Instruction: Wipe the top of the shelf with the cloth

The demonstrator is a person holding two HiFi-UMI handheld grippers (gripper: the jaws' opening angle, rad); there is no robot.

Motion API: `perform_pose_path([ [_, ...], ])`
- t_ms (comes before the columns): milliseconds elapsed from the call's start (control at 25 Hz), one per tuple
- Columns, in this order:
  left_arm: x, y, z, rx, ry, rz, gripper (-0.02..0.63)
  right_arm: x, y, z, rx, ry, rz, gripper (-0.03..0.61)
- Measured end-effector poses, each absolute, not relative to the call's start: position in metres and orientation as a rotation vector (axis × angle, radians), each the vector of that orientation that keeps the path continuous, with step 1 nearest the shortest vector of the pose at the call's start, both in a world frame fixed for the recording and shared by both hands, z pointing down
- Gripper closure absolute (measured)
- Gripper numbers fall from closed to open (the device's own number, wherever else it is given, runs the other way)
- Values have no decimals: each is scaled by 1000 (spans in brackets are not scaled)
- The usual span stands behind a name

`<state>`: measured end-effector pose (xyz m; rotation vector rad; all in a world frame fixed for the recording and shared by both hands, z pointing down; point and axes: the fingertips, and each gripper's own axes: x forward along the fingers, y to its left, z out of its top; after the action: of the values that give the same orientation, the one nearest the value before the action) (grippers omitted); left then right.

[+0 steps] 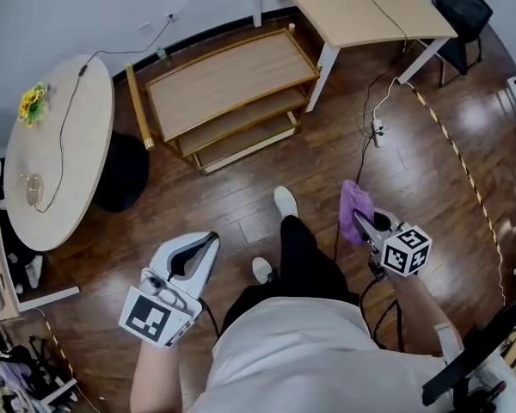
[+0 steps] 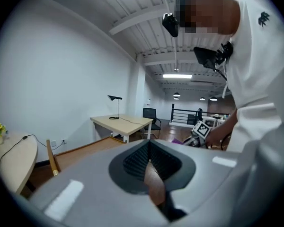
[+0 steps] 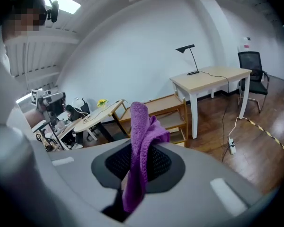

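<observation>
A low wooden shelf [image 1: 232, 80] with a bare top stands across the floor by the wall, also seen in the right gripper view as the shelf [image 3: 165, 109]. My right gripper [image 1: 361, 223] is shut on a purple cloth [image 1: 353, 207], which sticks up between the jaws as the cloth [image 3: 141, 145]. My left gripper [image 1: 198, 252] is held low on the left, jaws together with nothing in them. Both grippers are well short of the shelf, above the dark wood floor.
A round table [image 1: 58, 157] with yellow flowers [image 1: 31, 101] stands left of the shelf. A long desk [image 1: 361, 7] and a black chair [image 1: 460, 11] stand at the right. A power strip [image 1: 377, 129] and cables lie on the floor. My feet [image 1: 284, 201] point toward the shelf.
</observation>
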<state>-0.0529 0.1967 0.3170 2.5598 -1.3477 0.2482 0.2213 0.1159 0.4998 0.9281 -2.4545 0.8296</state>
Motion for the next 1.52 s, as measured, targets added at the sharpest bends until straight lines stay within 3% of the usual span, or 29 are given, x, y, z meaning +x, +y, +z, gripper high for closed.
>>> perform_pose_path([
  [400,62,286,311,2553,-1372,245,592,301,189,397,889,-2685,624,528],
  [880,262,358,304,2524,-1354,148,592,467,266,359,825,-2789,497,528],
  [1120,301,381,296,2566,-1331,171,592,491,286,324,789,-2863,381,528],
  [1520,301,406,291,2562,-1385,179,592,479,306,299,728,-2927,342,528],
])
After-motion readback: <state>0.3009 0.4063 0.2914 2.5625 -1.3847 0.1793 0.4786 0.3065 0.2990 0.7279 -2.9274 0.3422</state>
